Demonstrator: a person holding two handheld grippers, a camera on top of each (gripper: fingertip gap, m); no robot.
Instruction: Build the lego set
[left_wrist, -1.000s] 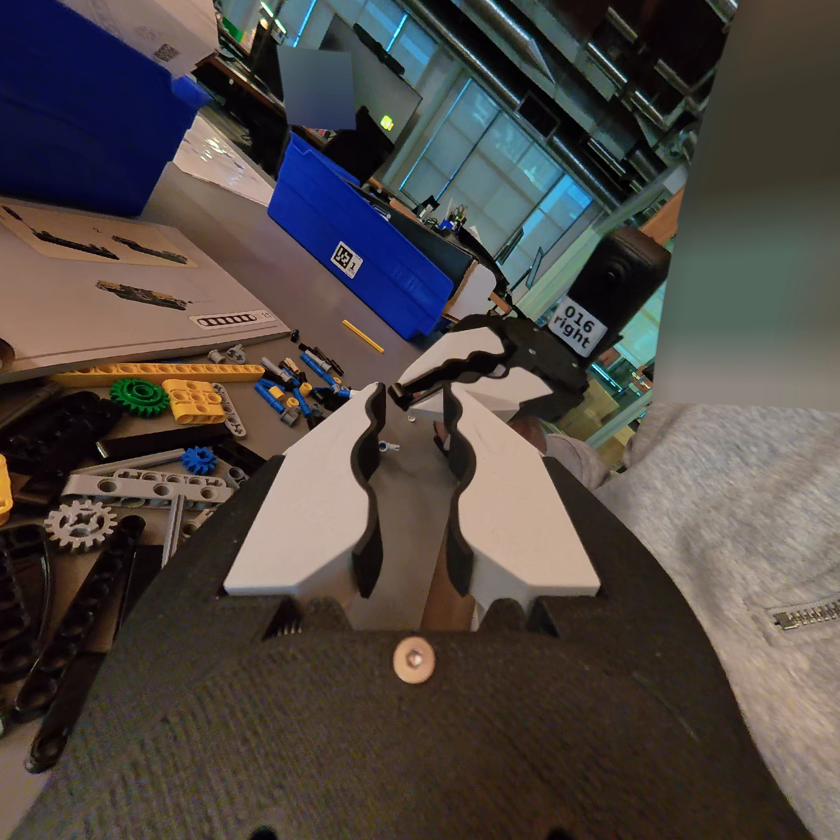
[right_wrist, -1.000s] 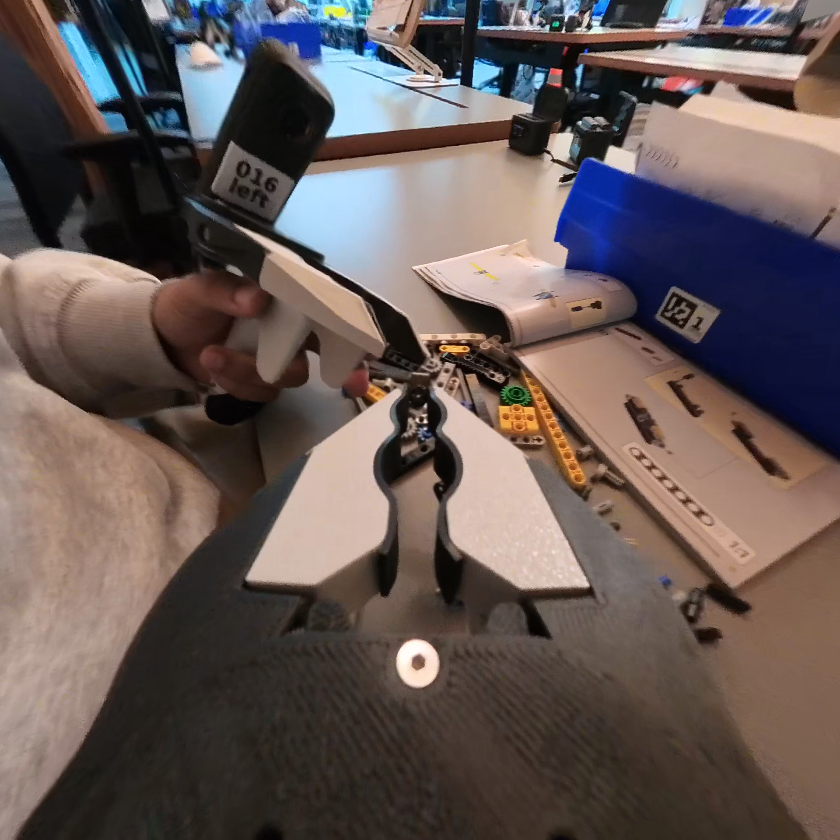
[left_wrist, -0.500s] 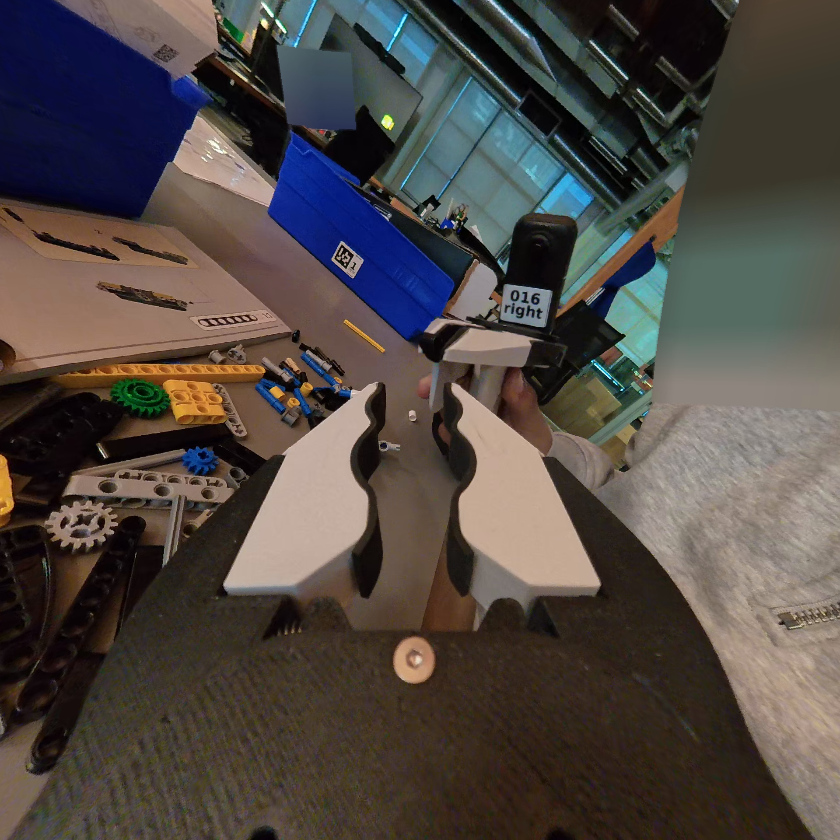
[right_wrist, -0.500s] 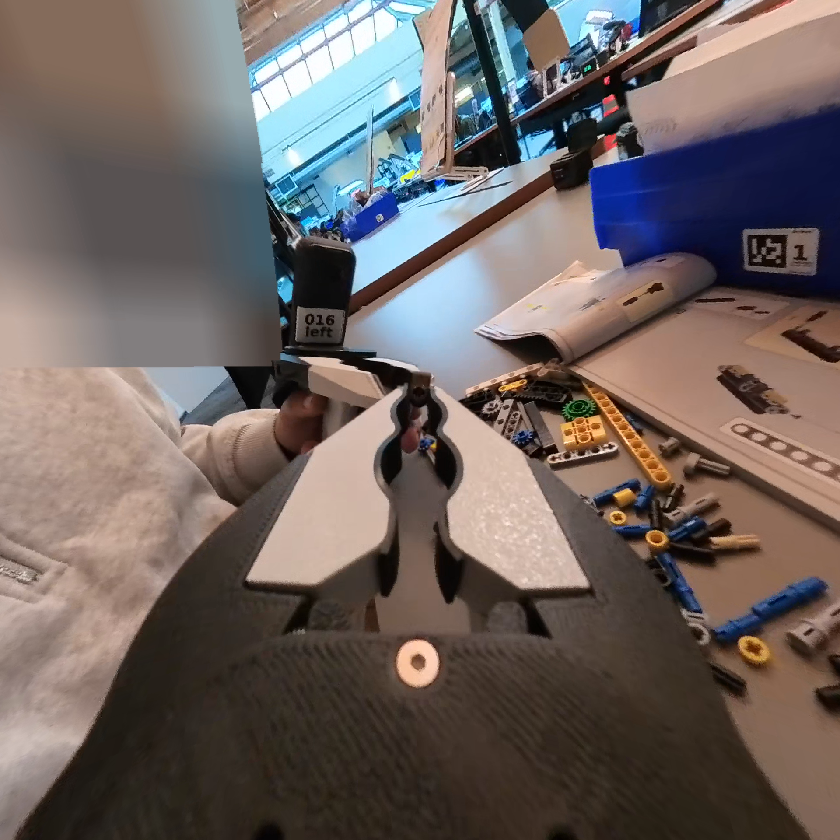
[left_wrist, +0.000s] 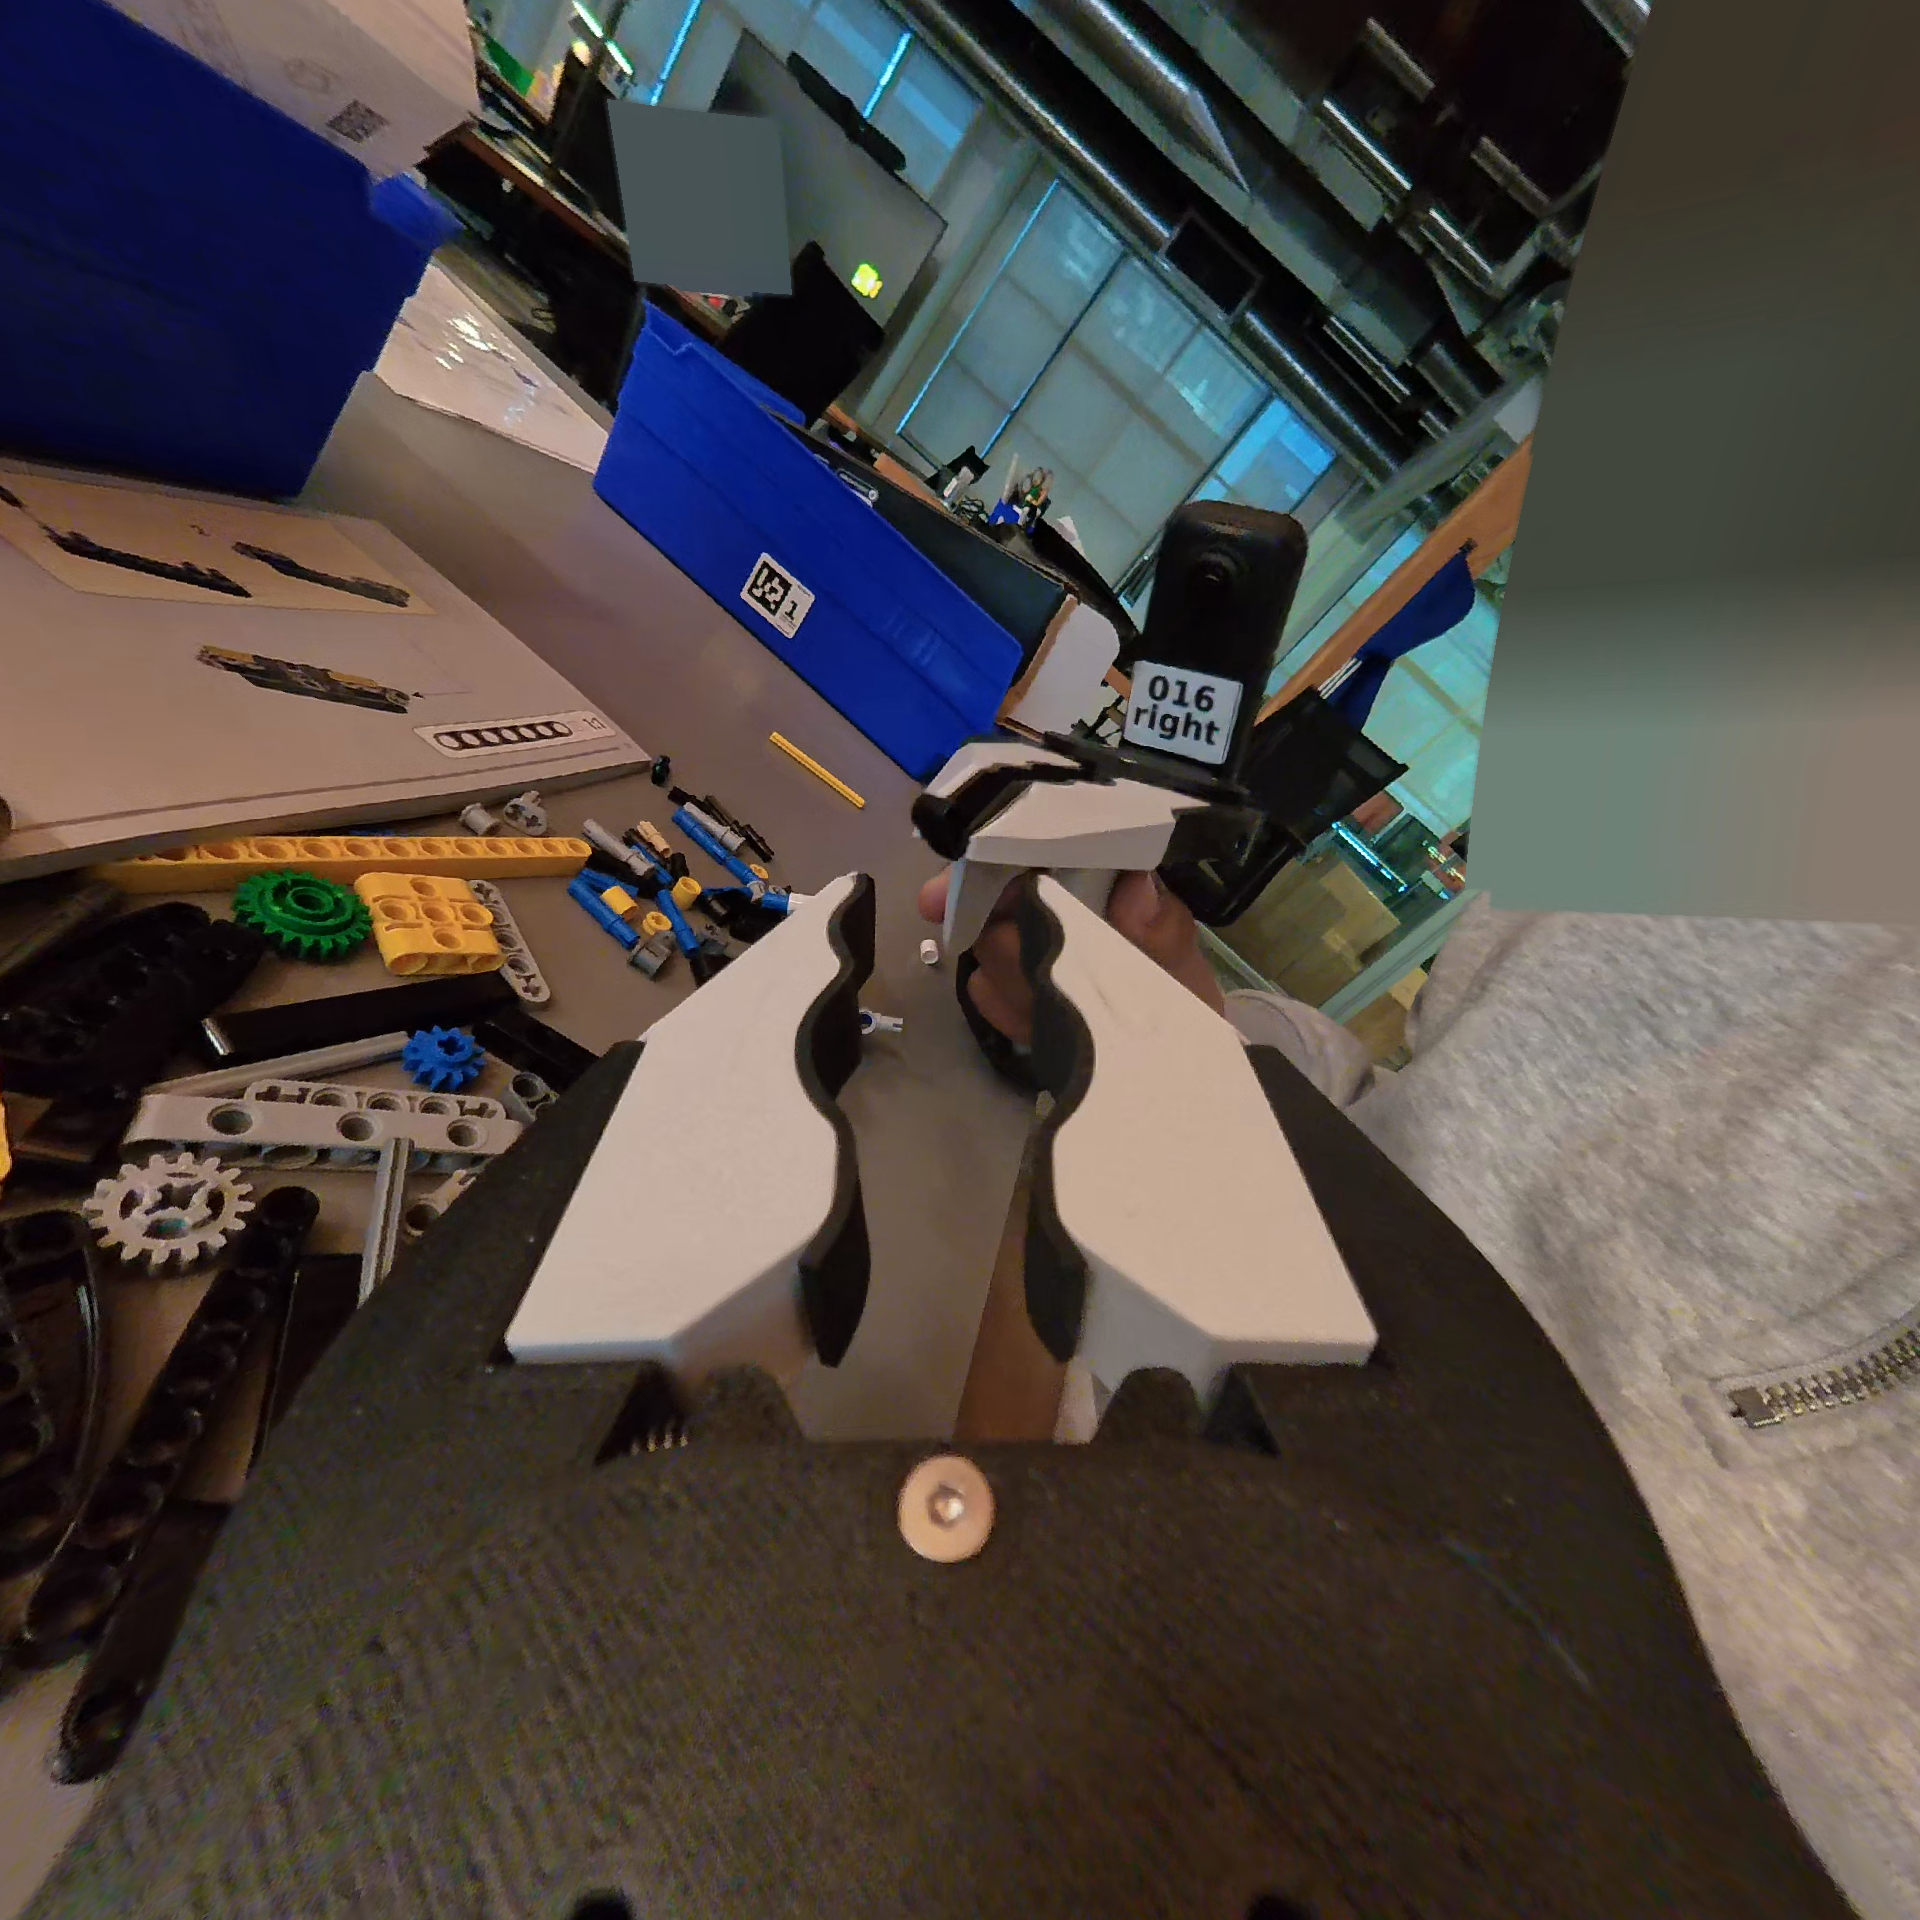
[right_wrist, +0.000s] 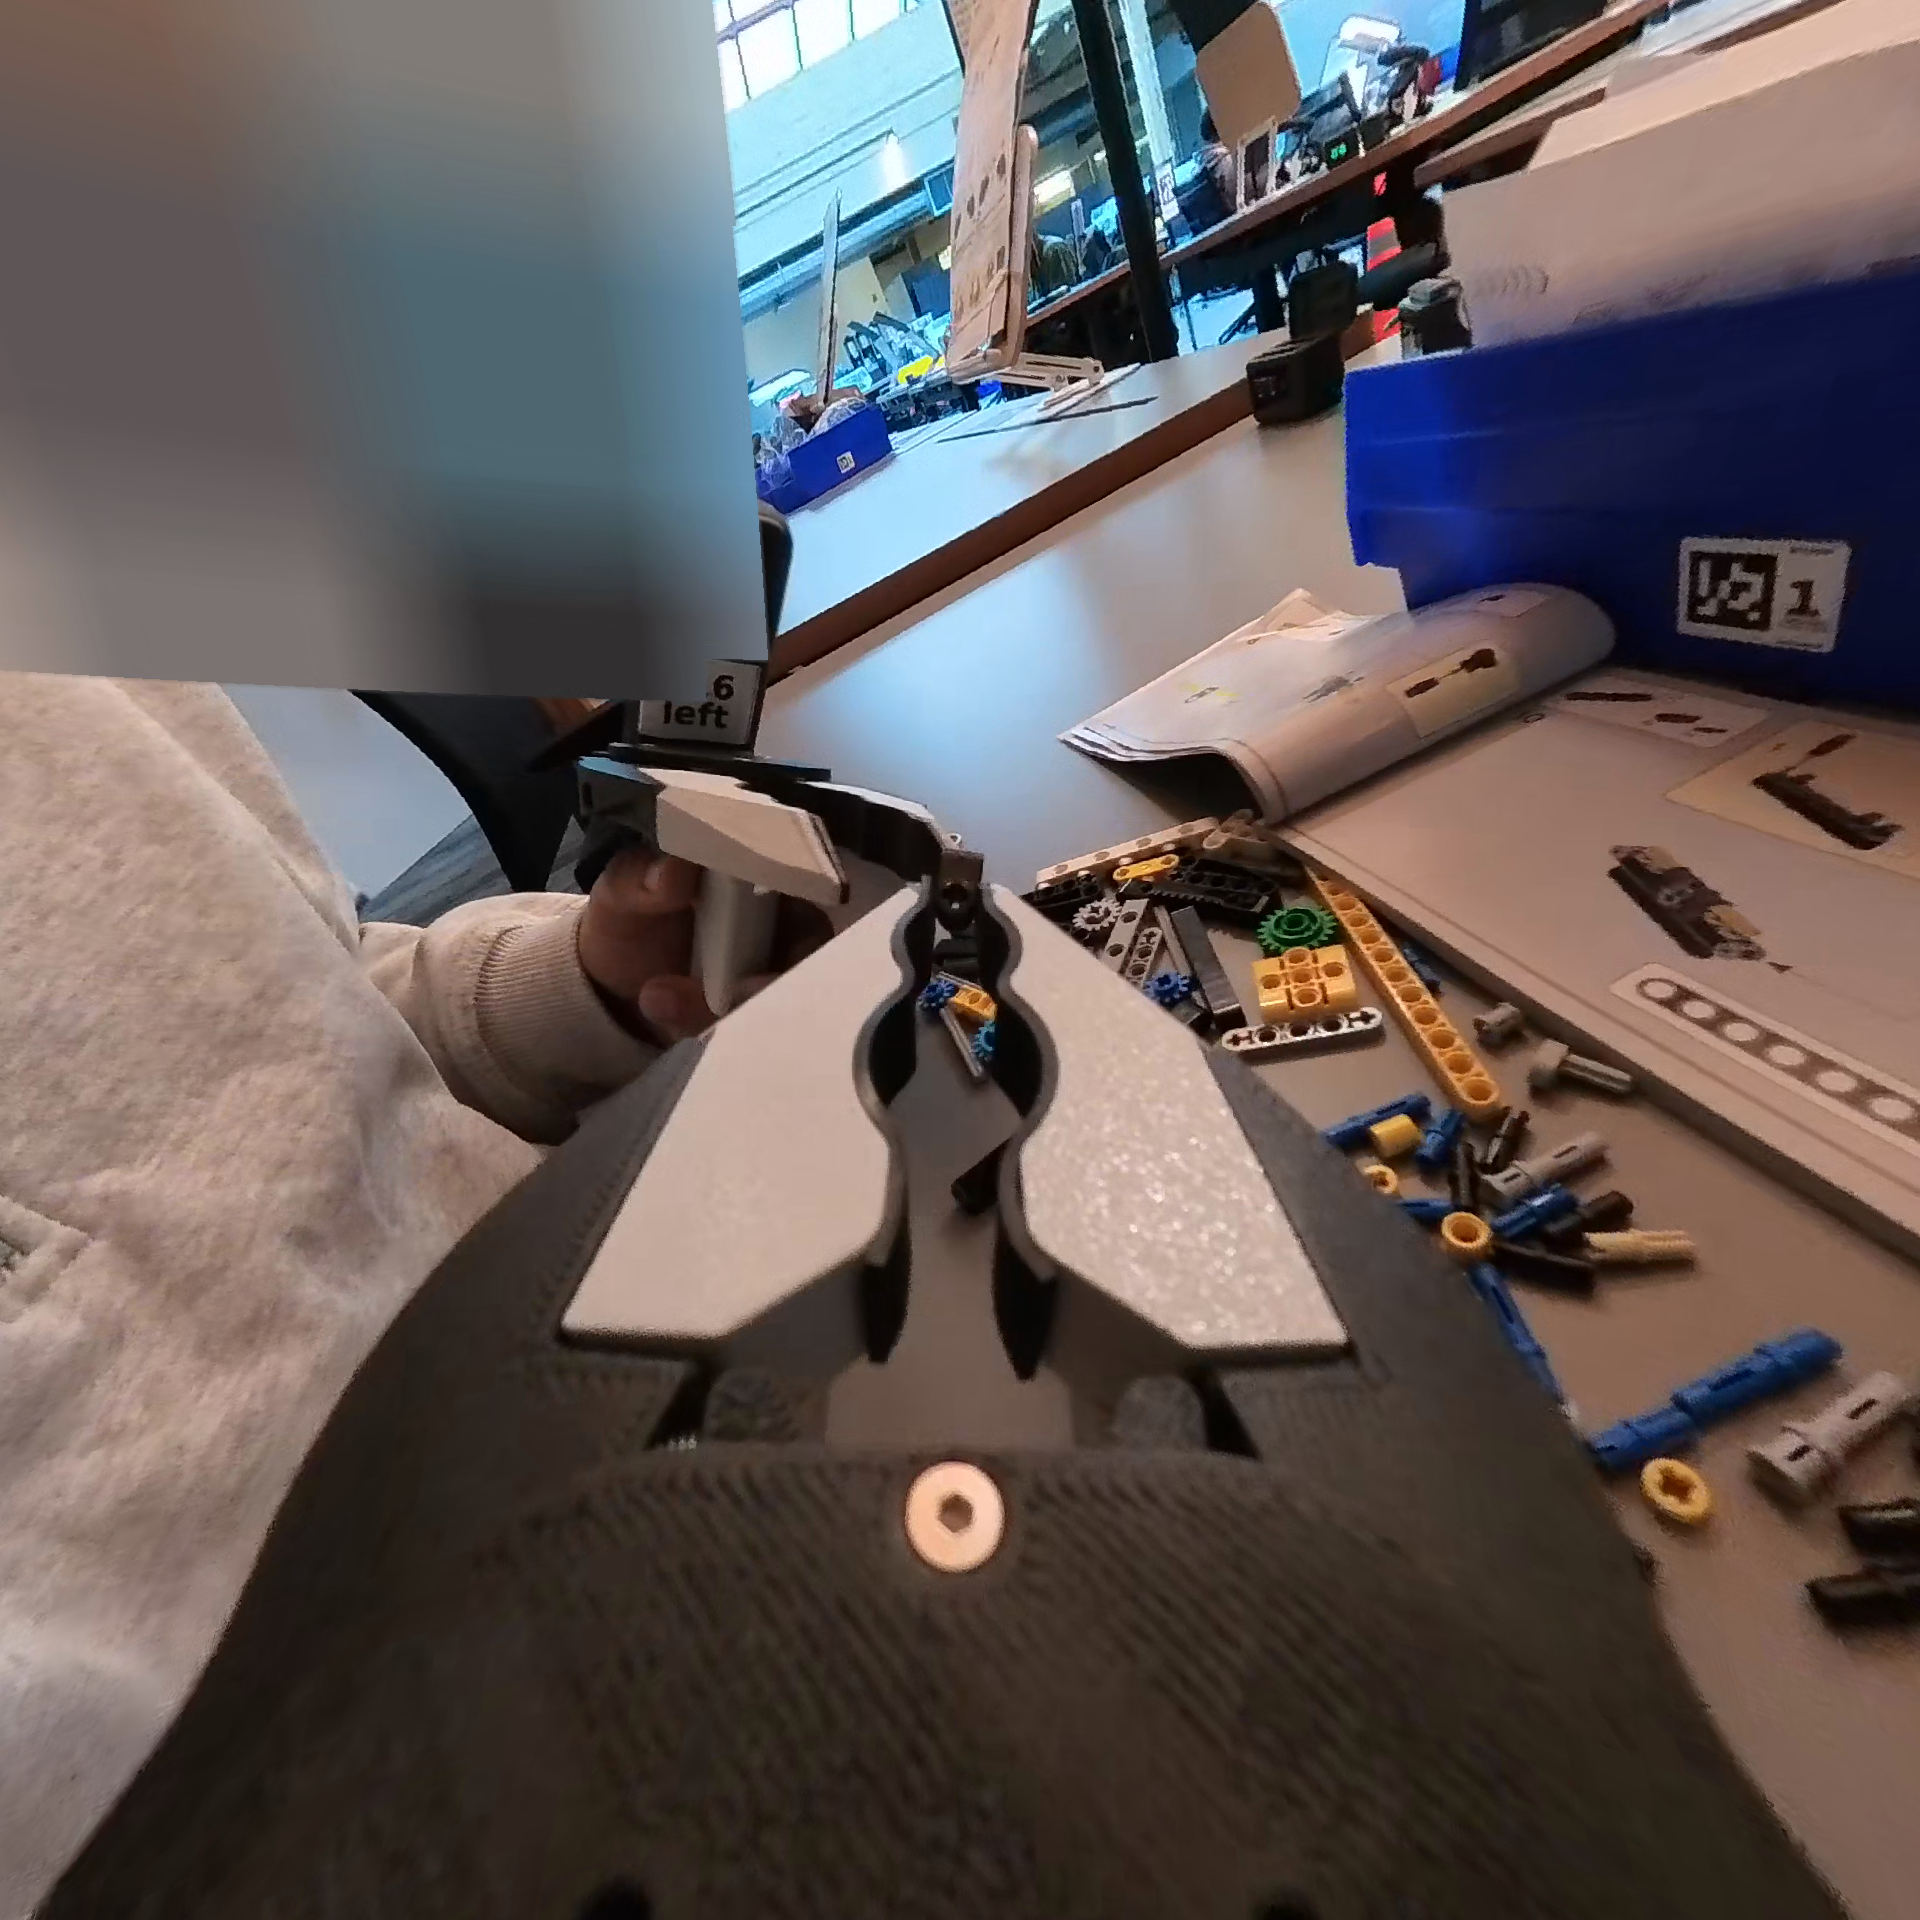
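Observation:
My right gripper (right_wrist: 954, 916) is shut on a small dark grey lego piece (right_wrist: 958, 891) pinched at its fingertips, above the table's near edge. It also shows in the left wrist view (left_wrist: 932, 821), raised just beyond my left gripper. My left gripper (left_wrist: 945, 909) is open and empty, its jaws well apart, low over the grey table (left_wrist: 582, 623). In the right wrist view its tips (right_wrist: 935, 837) sit right beside the held piece. Loose lego parts lie left of it: a long yellow beam (left_wrist: 353, 857), a green gear (left_wrist: 301, 914), a grey beam (left_wrist: 322, 1122) and black beams (left_wrist: 125, 1455).
An open instruction booklet (right_wrist: 1558, 935) lies behind the parts. Blue bins (left_wrist: 810, 582) stand at the back. Small blue, black and yellow pins (right_wrist: 1507, 1195) are scattered on the table at the right. A person's grey sleeve (right_wrist: 208, 1039) fills the near side. The grippers are tip to tip, or close to it. My left gripper's tips are some 11 cm from the green gear (left_wrist: 301, 914). It is also in sight in the right wrist view (right_wrist: 1286, 921).
The right gripper has drawn back from the left gripper's fingertips, lifted and turned upright, still holding its piece. The left gripper has stayed in place and open.

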